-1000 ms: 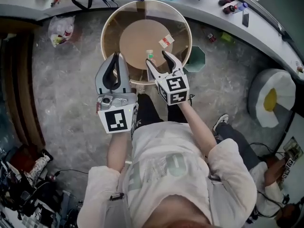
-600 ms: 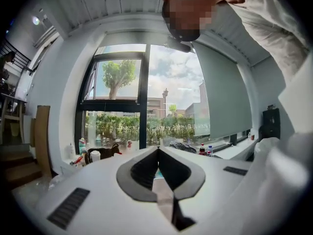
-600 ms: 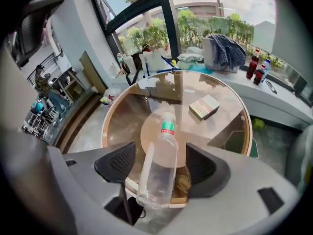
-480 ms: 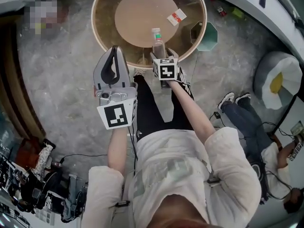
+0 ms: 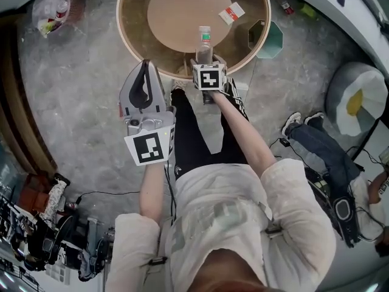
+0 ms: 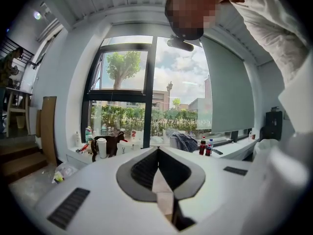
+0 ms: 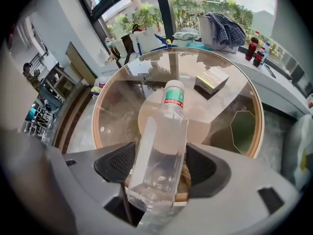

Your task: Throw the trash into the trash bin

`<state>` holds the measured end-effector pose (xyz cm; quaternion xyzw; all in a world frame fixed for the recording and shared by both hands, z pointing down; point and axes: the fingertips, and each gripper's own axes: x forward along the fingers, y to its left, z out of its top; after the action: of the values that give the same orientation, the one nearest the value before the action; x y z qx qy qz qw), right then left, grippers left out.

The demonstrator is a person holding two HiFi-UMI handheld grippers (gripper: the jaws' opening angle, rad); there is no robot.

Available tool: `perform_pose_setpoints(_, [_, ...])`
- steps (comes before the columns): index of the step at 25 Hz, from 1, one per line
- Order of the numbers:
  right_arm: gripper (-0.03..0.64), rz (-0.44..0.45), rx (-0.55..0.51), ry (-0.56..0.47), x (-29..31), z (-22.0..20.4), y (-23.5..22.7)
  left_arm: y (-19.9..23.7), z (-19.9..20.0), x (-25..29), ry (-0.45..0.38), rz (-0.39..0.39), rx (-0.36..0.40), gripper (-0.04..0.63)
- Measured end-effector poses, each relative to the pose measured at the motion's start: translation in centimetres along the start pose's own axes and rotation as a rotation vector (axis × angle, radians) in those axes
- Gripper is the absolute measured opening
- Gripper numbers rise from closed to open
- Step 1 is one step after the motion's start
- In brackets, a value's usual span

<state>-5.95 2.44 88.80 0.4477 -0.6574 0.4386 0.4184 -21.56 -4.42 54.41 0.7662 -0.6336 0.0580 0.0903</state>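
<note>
A clear plastic bottle with a green label and white cap stands upright near the front edge of the round glass table. My right gripper points steeply down over it. In the right gripper view the bottle fills the gap between the wide-spread jaws of the right gripper, which is open. My left gripper hangs to the left, in front of the table, shut and empty; its tips meet in the left gripper view. The green octagonal trash bin stands on the floor at the table's right.
A small red-and-white carton lies on the glass. A plastic bag of rubbish sits on the floor far left. A white and yellow beanbag and another person's legs are at the right. Cables clutter the bottom left.
Both grippers have come down. The right one tipped from level to steeply downward and now straddles the bottle, which stood clear ahead of it before.
</note>
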Motion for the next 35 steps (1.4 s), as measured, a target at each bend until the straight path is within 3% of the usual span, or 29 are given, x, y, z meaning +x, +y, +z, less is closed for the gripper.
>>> perform_pose_setpoints(7, [0.314,-0.021,0.07,0.084,-1.1,0.2,-0.6,0.0,1.1,-0.4,-0.014,0.019,0.0,0.011])
perform_pose_setpoints(14, [0.3,0.043,-0.041,-0.042,-6.7,7.1,1.8,0.1,6.6,-1.5,-0.073,0.058,0.009,0.011])
perform_pose_setpoints(18, [0.297,0.087,-0.105,-0.208,-12.6,13.7,4.3,0.3,11.6,-2.2,-0.147,0.077,0.019,0.011])
perform_pose_setpoints(24, [0.296,0.142,-0.204,-0.549,-25.6,24.3,6.6,-0.2,18.9,-1.3,-0.281,0.083,0.023,0.011])
perform_pose_setpoints(31, [0.296,0.2,-0.16,-0.892,-40.6,29.3,5.0,-4.4,24.1,1.0,-0.375,0.004,0.012,0.011])
perform_pose_setpoints(35, [0.295,0.201,-0.15,-1.031,-46.2,29.1,3.4,-7.5,25.3,2.2,-0.404,-0.053,-0.001,0.011])
